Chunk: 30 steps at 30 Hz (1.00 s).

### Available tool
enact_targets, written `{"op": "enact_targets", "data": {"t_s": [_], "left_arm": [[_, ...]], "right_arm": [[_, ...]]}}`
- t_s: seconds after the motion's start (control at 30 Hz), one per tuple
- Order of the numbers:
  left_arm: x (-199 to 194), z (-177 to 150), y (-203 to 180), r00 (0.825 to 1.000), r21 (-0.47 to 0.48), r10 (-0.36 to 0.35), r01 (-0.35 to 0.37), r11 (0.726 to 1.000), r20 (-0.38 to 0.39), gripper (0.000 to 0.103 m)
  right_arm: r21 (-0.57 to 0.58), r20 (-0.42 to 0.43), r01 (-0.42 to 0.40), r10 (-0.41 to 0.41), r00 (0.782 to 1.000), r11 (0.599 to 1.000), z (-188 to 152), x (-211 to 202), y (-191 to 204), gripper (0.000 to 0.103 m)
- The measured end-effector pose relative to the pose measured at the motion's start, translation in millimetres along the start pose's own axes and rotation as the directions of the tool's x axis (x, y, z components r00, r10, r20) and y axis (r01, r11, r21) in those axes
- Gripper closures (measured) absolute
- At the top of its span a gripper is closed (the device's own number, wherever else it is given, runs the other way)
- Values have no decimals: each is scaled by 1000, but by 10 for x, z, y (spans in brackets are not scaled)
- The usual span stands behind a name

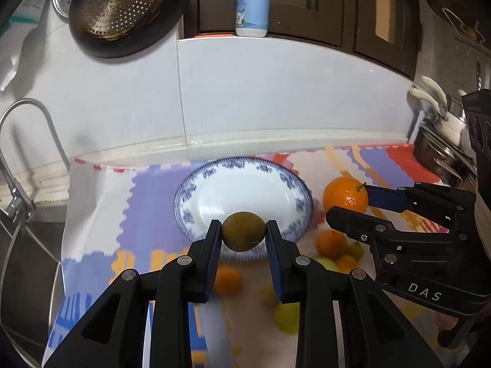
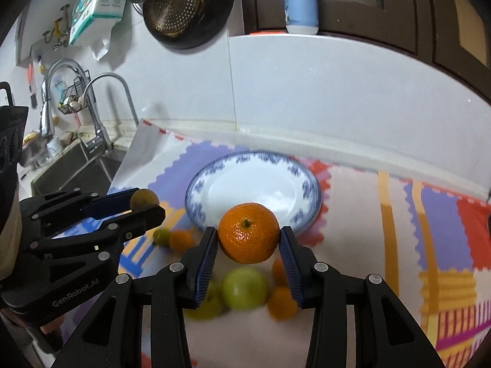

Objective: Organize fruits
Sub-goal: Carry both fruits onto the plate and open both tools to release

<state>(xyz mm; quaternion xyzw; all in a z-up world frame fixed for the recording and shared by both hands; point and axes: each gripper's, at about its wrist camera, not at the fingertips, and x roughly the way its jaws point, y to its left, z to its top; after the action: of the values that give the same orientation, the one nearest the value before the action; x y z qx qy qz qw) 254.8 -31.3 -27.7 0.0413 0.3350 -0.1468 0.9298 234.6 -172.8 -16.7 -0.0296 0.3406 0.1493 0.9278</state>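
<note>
Blue-white bottle point(image 1: 253, 3) on ledge; perforated strainer point(image 1: 118, 3) on wall; faucet point(image 2: 101, 113) over sink point(image 2: 76, 168).

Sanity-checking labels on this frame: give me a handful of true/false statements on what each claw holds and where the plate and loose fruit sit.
1. The left claw is shut on a small brown fruit. True.
2. The right claw is open with nothing in it. False: it is shut on an orange.
3. The blue-rimmed plate already holds several fruits. False: no fruit lies on it.
4. Loose green and orange fruits lie on the patterned mat nearer the cameras than the plate. True.
5. A blue and white bottle stands on the ledge above the white wall. True.
</note>
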Motion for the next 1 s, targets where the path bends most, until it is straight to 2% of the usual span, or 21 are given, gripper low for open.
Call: {"op": "enact_targets", "data": {"t_s": [0.3, 0.5, 0.83, 1.0], "left_arm": [[551, 402, 197, 1000, 8, 1, -1, 1000, -28, 74], [1041, 532, 315, 996, 32, 45, -43, 999, -81, 74], [1622, 610, 400, 985, 35, 27, -22, 999, -173, 74], [1776, 601, 413, 978, 35, 19, -12, 999, -206, 74]], "right_arm": [[-41, -19, 10, -10, 1000, 999, 463, 501, -162, 61], [-27, -64, 7, -8, 998, 1000, 646, 929, -301, 61], [-6, -189, -24, 22, 982, 1000, 651, 1579, -501, 61], [9, -226, -33, 34, 974, 999, 610, 1732, -564, 61]]}}
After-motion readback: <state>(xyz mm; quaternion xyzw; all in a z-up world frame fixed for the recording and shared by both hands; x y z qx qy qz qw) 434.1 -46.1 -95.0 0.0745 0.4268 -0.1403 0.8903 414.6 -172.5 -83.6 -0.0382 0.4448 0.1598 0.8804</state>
